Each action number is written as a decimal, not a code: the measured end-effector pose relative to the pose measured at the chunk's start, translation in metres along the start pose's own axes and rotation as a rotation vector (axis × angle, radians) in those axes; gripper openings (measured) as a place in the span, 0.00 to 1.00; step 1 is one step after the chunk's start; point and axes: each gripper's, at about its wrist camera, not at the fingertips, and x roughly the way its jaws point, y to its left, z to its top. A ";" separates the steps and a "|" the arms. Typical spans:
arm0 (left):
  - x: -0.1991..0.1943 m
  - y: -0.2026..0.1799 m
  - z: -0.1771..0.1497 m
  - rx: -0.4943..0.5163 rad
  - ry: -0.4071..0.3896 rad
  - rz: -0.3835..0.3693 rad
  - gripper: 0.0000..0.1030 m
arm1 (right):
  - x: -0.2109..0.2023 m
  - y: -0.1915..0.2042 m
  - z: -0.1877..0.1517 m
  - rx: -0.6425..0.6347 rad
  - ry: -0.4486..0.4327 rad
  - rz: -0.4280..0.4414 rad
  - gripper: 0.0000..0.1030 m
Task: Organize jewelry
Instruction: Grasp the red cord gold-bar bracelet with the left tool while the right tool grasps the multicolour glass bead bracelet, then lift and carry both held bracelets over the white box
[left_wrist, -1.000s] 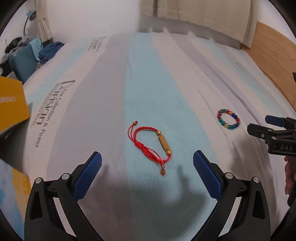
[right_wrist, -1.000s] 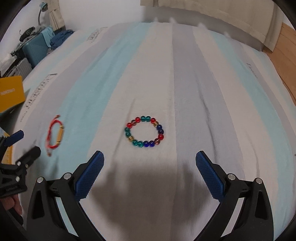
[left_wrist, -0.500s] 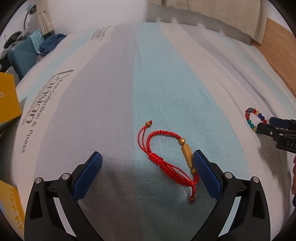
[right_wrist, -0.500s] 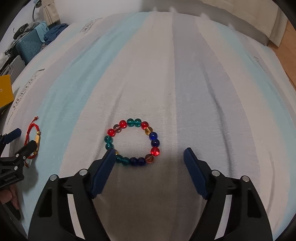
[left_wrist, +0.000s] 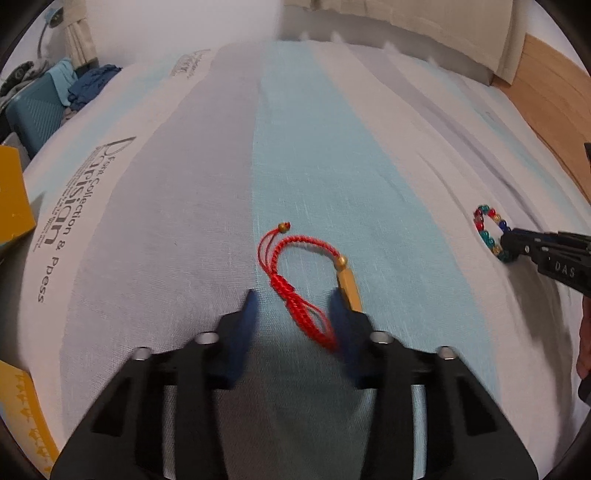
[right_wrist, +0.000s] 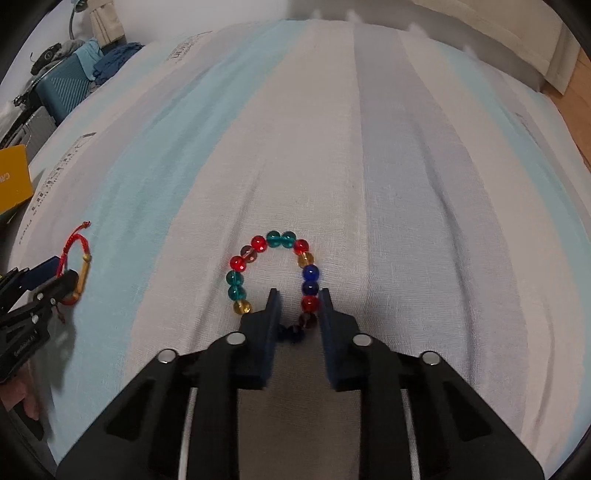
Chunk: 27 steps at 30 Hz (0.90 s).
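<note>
we tilt both grippers steeply down: left gripper (left_wrist: 293, 301) jaws just closing, still parted; right gripper (right_wrist: 298, 295) jaws just closing, nearly together.

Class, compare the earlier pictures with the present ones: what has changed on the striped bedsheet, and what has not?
Both grippers came down and have just been closing: the left gripper around the red braided cord bracelet, the right gripper onto the multicoloured glass bead bracelet. Both bracelets remain lying on the bedsheet.

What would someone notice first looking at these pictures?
Two bracelets on a striped sheet: a bead bracelet with the right gripper just closing on its near side, and a red cord bracelet with the left gripper just closing around its near part. Yellow boxes sit at the left edge.
</note>
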 end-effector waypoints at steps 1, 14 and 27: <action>0.000 0.000 0.000 0.006 0.002 -0.002 0.23 | 0.000 0.000 0.000 -0.002 0.001 -0.005 0.12; -0.021 0.001 0.000 0.030 0.010 0.001 0.05 | -0.022 0.002 -0.005 -0.002 -0.027 0.015 0.09; -0.053 -0.007 -0.002 0.047 0.013 0.003 0.05 | -0.059 0.002 -0.017 0.020 -0.065 0.014 0.09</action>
